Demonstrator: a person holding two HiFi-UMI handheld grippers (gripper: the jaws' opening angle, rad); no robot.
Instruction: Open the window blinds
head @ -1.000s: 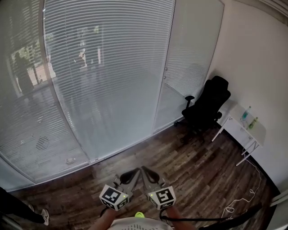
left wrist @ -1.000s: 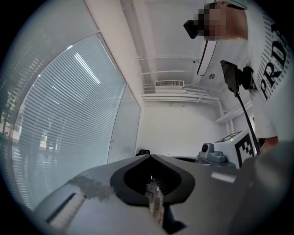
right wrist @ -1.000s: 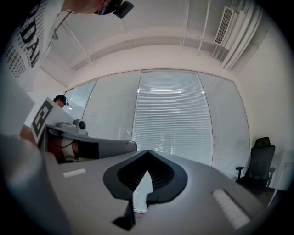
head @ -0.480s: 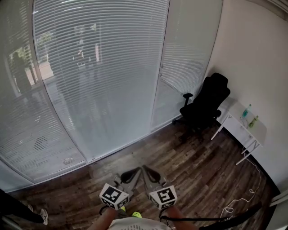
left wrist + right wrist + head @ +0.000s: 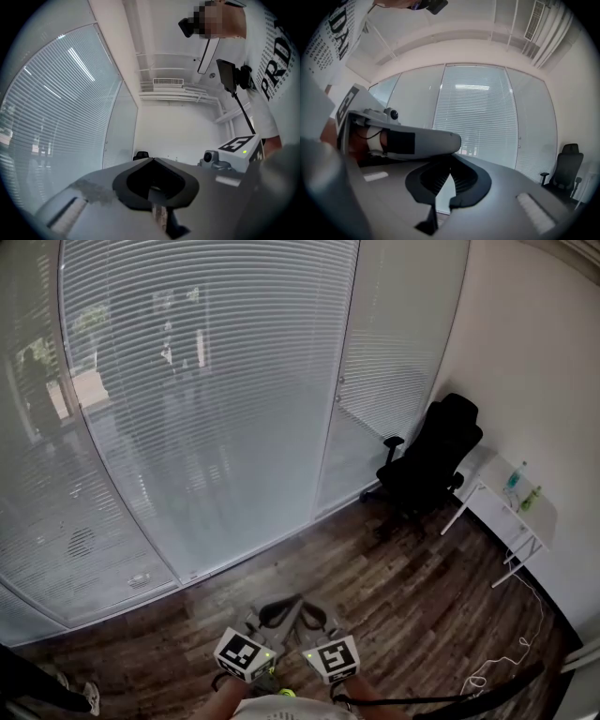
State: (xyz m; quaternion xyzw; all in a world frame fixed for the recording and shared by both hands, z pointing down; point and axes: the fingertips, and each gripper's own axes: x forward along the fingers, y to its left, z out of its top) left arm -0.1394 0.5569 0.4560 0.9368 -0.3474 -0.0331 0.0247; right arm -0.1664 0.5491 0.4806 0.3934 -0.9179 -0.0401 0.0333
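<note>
White slatted blinds (image 5: 206, 381) hang shut behind the glass wall panels and fill the upper left of the head view. They also show in the left gripper view (image 5: 47, 117) and the right gripper view (image 5: 478, 117). Both grippers sit low at the bottom centre, far from the blinds. My left gripper (image 5: 281, 610) and right gripper (image 5: 305, 608) lean toward each other, tips nearly meeting. The left gripper's (image 5: 152, 160) jaws are shut with nothing between them. My right gripper (image 5: 450, 159) is shut and empty too.
A black office chair (image 5: 431, 460) stands by the right end of the glass wall. A small white table (image 5: 511, 512) with bottles is against the white wall. A white cable (image 5: 497, 662) lies on the wooden floor (image 5: 375, 568). Someone's shoe (image 5: 91, 694) is at the bottom left.
Both grippers have sunk slightly in the head view and their tips have come together. The blinds look the same.
</note>
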